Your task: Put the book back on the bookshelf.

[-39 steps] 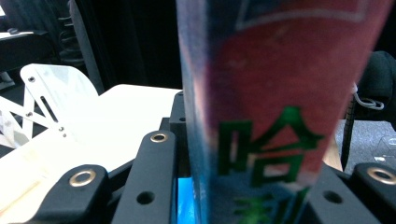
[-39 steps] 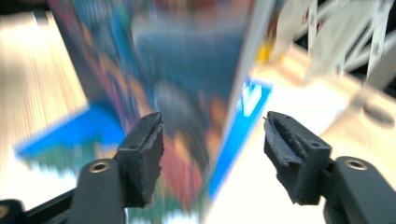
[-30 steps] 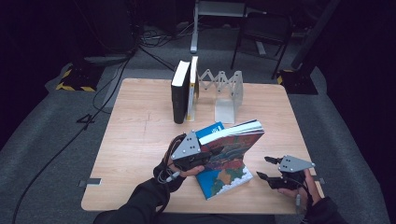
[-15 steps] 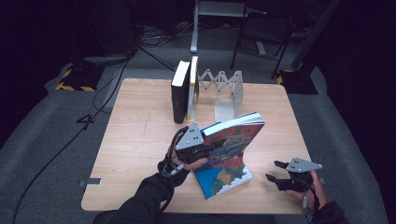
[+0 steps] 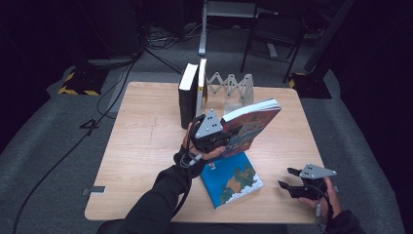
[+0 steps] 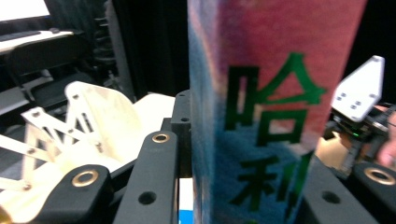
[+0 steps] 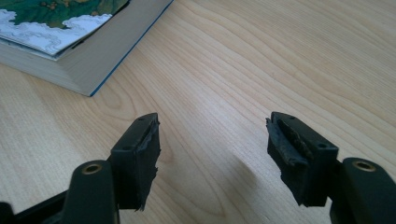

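Observation:
My left gripper (image 5: 227, 136) is shut on the spine of a colourful book (image 5: 252, 122), holding it lifted and tilted above the table's middle. Its spine (image 6: 266, 116) bears green characters and stands upright between my jaws in the left gripper view. A blue book (image 5: 234, 180) lies flat on the wooden table (image 5: 141, 146) just below the lifted one. Near the front right corner my right gripper (image 5: 287, 178) hovers low and open, holding nothing. In the right gripper view that gripper (image 7: 212, 140) points across bare wood, with the blue book's corner (image 7: 70, 46) beyond its left jaw.
Two books (image 5: 191, 95) stand upright at the table's back, against a white folding rack (image 5: 229, 87). The rack (image 6: 70, 121) shows close by in the left gripper view. A chair (image 5: 272, 34) and cables lie on the floor beyond the table.
My left gripper has raised the colourful book off the blue one and carried it toward the rack. The right gripper has drawn back toward the front right corner.

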The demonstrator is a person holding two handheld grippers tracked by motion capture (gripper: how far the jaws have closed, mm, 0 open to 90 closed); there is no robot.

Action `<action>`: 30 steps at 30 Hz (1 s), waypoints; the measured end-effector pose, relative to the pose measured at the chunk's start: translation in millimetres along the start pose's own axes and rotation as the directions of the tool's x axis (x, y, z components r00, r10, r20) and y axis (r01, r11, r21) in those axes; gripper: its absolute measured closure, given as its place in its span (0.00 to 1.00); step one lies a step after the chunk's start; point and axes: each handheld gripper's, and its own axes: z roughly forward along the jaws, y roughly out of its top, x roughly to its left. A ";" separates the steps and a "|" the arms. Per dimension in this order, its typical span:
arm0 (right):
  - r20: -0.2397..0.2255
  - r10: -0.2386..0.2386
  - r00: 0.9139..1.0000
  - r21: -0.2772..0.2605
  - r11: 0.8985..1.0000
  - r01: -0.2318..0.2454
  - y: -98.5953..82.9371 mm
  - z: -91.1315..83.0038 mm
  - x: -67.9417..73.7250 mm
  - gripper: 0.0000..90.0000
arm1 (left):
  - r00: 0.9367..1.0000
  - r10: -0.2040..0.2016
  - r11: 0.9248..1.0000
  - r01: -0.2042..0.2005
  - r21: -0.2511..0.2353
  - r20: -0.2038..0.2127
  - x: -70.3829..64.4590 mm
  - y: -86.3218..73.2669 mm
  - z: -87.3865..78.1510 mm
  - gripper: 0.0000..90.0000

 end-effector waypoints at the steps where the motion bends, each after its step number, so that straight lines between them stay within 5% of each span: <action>1: -0.001 0.000 1.000 0.002 1.000 0.000 -0.2 0.3 -0.2 0.39 | 1.000 0.002 1.000 -0.002 0.002 -0.010 1.4 0.9 0.3 0.82; 14: 0.020 0.002 1.000 0.032 0.999 -0.002 -1.5 5.8 -0.1 0.39 | 0.993 0.001 1.000 0.000 0.007 -0.115 28.3 2.5 2.7 0.82; 30: 0.023 -0.001 1.000 0.042 0.999 0.000 -2.3 7.6 0.2 0.40 | 0.972 -0.034 0.999 0.036 0.007 -0.231 64.4 -0.2 -0.1 0.82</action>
